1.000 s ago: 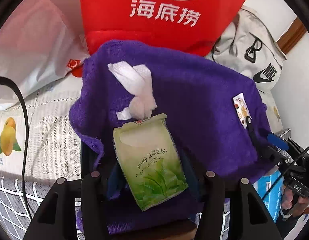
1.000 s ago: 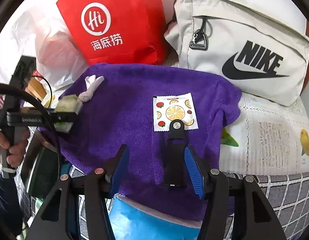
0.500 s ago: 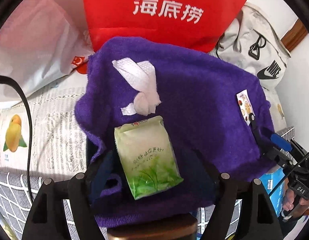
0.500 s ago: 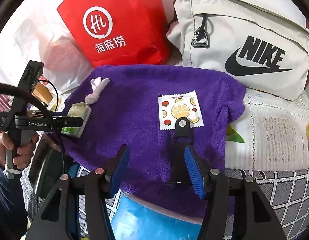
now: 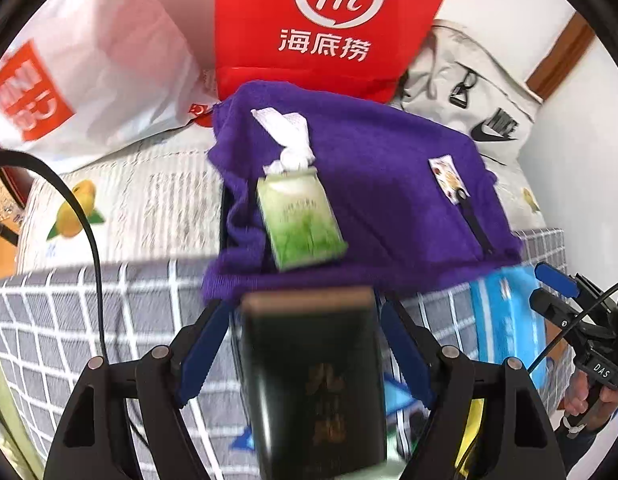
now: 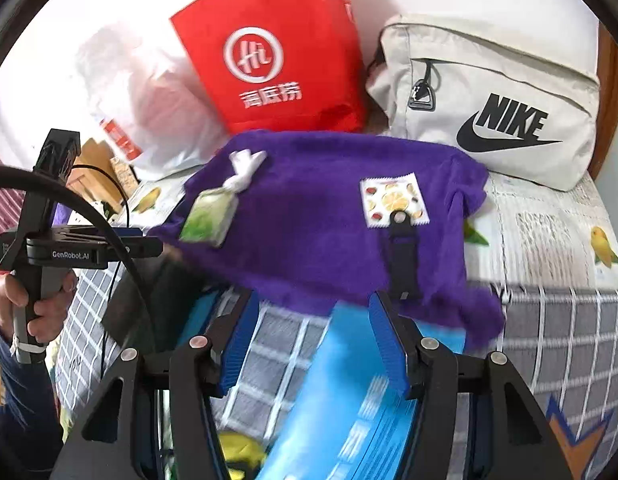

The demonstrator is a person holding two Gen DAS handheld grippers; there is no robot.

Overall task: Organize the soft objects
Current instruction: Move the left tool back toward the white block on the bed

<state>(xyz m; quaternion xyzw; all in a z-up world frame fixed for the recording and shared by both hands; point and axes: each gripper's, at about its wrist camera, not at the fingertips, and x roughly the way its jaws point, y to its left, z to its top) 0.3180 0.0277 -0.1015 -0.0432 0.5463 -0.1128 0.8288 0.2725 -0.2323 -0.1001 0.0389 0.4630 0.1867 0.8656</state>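
A purple towel (image 5: 373,184) (image 6: 321,216) lies spread on the bed. On it rest a green tissue pack (image 5: 299,220) (image 6: 207,220) with a white tissue (image 5: 287,130) (image 6: 245,168) pulled out, a fruit-print sachet (image 5: 447,176) (image 6: 393,200) and a black clip (image 6: 403,256). My left gripper (image 5: 305,344) is open and empty, back from the towel's near edge, above a dark box (image 5: 313,376). My right gripper (image 6: 313,340) is open and empty, back from the towel, over a blue pack (image 6: 357,392).
A red paper bag (image 5: 325,20) (image 6: 277,52), a white plastic bag (image 5: 93,72) and a beige Nike bag (image 6: 497,100) (image 5: 477,92) stand behind the towel. A grey checked cover (image 5: 89,320) (image 6: 569,340) hangs over the bed's front edge.
Both grippers have pulled back from the towel. The left one let go of the tissue pack, which now lies on the towel; the clip stays on the towel.
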